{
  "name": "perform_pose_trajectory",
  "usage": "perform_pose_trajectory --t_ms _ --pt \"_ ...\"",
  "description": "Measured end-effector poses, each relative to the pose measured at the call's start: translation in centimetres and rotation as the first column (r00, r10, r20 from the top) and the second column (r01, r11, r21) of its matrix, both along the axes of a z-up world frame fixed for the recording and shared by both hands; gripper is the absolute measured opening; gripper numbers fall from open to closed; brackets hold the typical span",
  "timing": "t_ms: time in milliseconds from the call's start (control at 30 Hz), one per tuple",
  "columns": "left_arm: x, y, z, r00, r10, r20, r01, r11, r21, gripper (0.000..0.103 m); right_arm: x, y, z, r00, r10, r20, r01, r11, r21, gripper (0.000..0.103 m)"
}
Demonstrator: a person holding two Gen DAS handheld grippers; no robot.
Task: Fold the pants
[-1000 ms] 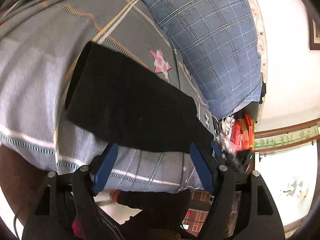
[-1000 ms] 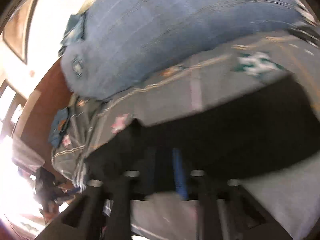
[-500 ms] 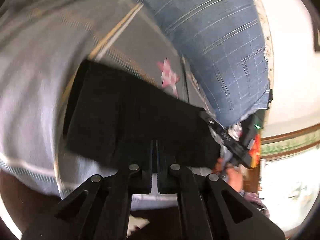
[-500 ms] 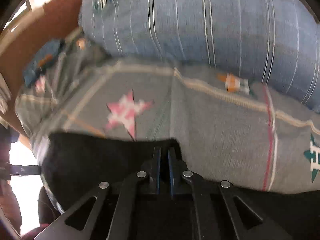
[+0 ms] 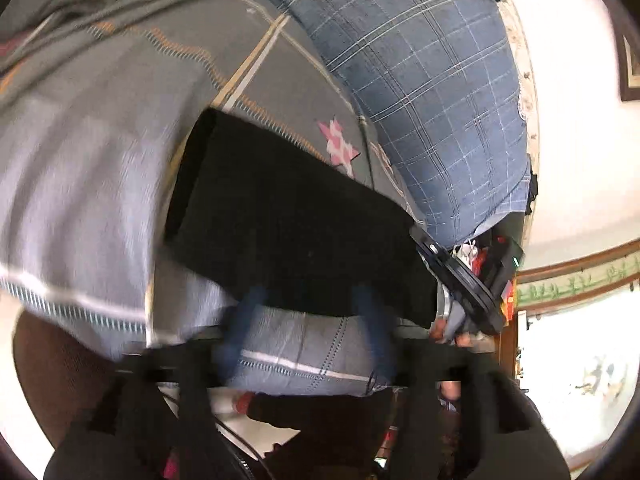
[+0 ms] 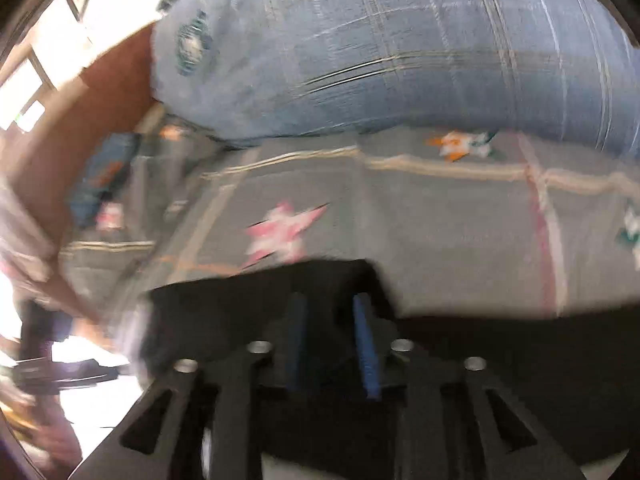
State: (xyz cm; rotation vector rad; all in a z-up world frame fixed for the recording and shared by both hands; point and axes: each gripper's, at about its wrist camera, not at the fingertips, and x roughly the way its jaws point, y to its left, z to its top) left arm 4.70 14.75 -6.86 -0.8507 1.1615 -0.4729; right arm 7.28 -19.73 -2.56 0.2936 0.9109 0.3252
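A: Item one, the black pants (image 5: 296, 220). Where did they lie?

B: Folded into a compact rectangle on the grey patterned bedspread (image 5: 120, 128), just beside the blue checked bolster (image 5: 420, 80), near the bed's front edge.

A: Left gripper (image 5: 308, 320)?

B: Jaws opening, blue pads straddling the near edge of the fabric; no pinch visible, though blur made the edge hard to read.

A: Right gripper (image 6: 332, 344)?

B: Jaws opening too, narrower, over a corner of the pants; the cloth lay beneath and between the pads, not clamped.

A: Step in hand?

B: By my reading, release after a fold; the bundle looked near finished.

A: Next move?

B: Probably clear both tools of the cloth without dragging it, then either smooth the top layer or take one last fold.
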Motion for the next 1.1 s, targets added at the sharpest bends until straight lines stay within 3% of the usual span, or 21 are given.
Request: perform_pose_trajectory --t_ms 133,233,367,467,533,567,600,633,667,700,800,867,933,1000,1100 --pt "1.0 -0.5 -2.0 0.998 0.019 -0.064 -0.022 0.999 -0.041 0.061 -4.2 0.4 -0.4 1.0 0.03 -0.001 -0.03 0.997 0.065 0.041" --pt "1.6 -0.3 -3.1 0.993 0.037 -0.111 -0.042 0.998 -0.045 0.061 -4.9 -0.2 -0.5 1.0 -0.016 -0.004 0.016 0.999 0.039 0.042" --pt "1.7 -0.5 -3.4 0.99 0.058 -0.127 -0.067 0.996 -0.061 0.061 -5.1 0.2 -4.1 0.986 0.035 -0.163 0.006 0.97 0.244 0.044" --pt "1.5 -0.7 -3.2 0.99 0.065 -0.124 -0.072 0.996 -0.051 0.06 -4.9 2.0 -7.0 0.965 0.069 -0.254 0.011 0.954 0.299 0.044" --pt "1.7 -0.7 -3.0 0.99 0.069 -0.12 -0.073 0.997 -0.035 0.057 -4.7 2.5 -7.6 0.966 0.047 -0.253 0.047 0.934 0.354 0.044" --pt "2.1 -0.9 -2.8 0.991 0.069 -0.119 -0.072 0.997 -0.022 0.042 -4.6 2.4 -7.6 0.968 0.035 -0.247 0.062 0.925 0.375 0.043" --pt "2.4 -0.9 -2.6 0.991 0.066 -0.119 -0.068 0.998 -0.013 0.027 -4.0 2.2 -7.6 0.971 0.024 -0.24 0.075 0.915 0.396 0.037" --pt "2.8 -0.9 -2.1 0.992 0.06 -0.108 -0.062 0.998 -0.015 0.024 -3.6 2.1 -7.6 0.971 0.017 -0.24 0.083 0.913 0.399 0.032" --pt "3.3 -1.0 -1.3 0.994 0.056 -0.091 -0.057 0.998 -0.009 0.02 -3.1 2.0 -7.5 0.97 0.008 -0.245 0.091 0.916 0.391 0.016" --pt "3.7 -0.9 -0.7 0.996 0.049 -0.071 -0.049 0.999 -0.009 0.014 -2.7 1.8 -7.1 0.972 0.008 -0.236 0.092 0.907 0.41 0.015" --pt "4.5 -1.1 1.4 0.999 0.049 -0.003 -0.049 0.999 -0.014 0.014 -2.7 1.8 -4.3 0.991 -0.017 -0.129 0.072 0.898 0.433 0.009" --pt "4.8 -1.2 2.4 0.997 0.062 0.044 -0.063 0.998 0.021 0.014 -2.7 1.9 -2.8 0.997 -0.02 -0.072 0.049 0.898 0.437 0.008" --pt "5.3 -1.5 1.6 0.998 0.051 0.023 -0.052 0.998 0.035 0.014 -2.1 1.9 -3.4 0.995 -0.021 -0.094 0.059 0.903 0.426 0.008" --pt "5.0 -1.6 0.2 0.999 0.037 -0.03 -0.036 0.999 0.003 0.014 -2.1 2.0 -4.6 0.992 -0.02 -0.125 0.069 0.915 0.397 0.007" --pt "3.5 -1.2 0.1 0.999 0.051 -0.017 -0.051 0.999 -0.005 0.014 -2.5 1.9 -6.1 0.987 -0.014 -0.159 0.078 0.911 0.405 0.007"
